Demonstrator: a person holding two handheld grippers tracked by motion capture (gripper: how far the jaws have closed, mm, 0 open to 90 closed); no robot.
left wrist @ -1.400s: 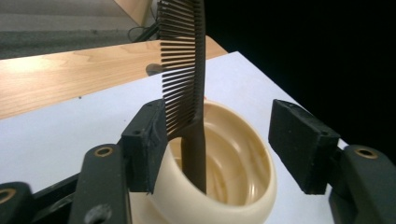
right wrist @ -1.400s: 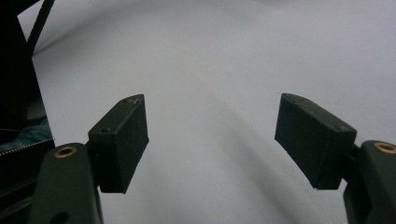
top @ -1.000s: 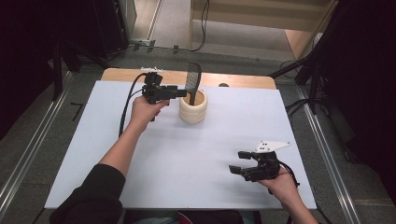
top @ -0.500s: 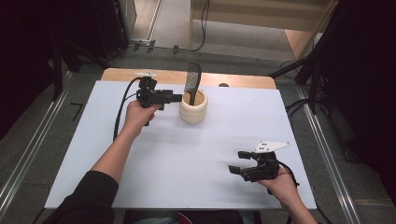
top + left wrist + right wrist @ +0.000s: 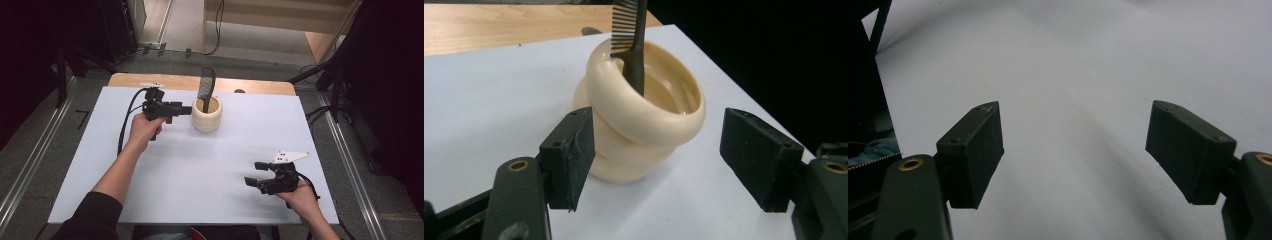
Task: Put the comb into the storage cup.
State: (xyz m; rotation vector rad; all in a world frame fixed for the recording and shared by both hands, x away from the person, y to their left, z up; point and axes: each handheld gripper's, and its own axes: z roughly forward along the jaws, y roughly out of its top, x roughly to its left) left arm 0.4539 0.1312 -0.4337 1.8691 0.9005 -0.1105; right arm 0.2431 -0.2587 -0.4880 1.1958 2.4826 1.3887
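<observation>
Cream-coloured plastic cup point(image 5: 207, 114), with a ribbed wall of 2 stacked rounded rings, stands upright on the white table sheet point(image 5: 200, 165) near its far edge, about midway along it. It carries 1 black comb point(image 5: 205, 88), set handle-down inside and leaning on the rim with its teeth rising clear, so the comb is stored upright and easy to take from above.

Left gripper point(image 5: 186, 110): held level in the person's left hand point(image 5: 142, 129), just left of the cup and pointing at its side. In the left gripper view the left gripper point(image 5: 659, 150) has its 2 jaws standing wide, one on each side of the cup's lower ring, with a gap visible at the right pad and the left pad close to or barely at the wall; nothing is gripped. The jaws have just been opening, and the cup sits between them unpressed. By this reading the hand is either letting go of the cup or lining up on it; which one cannot be told.

Right gripper point(image 5: 256, 181): rests in the person's right hand point(image 5: 300, 192) near the sheet's near right corner, well apart from the cup. In the right gripper view the right gripper point(image 5: 1073, 150) shows 2 jaws spread wide over bare white sheet, holding nothing, seemingly parked out of the way.

Wooden tabletop point(image 5: 250, 86): 1 strip exposed beyond the sheet's far edge.
</observation>
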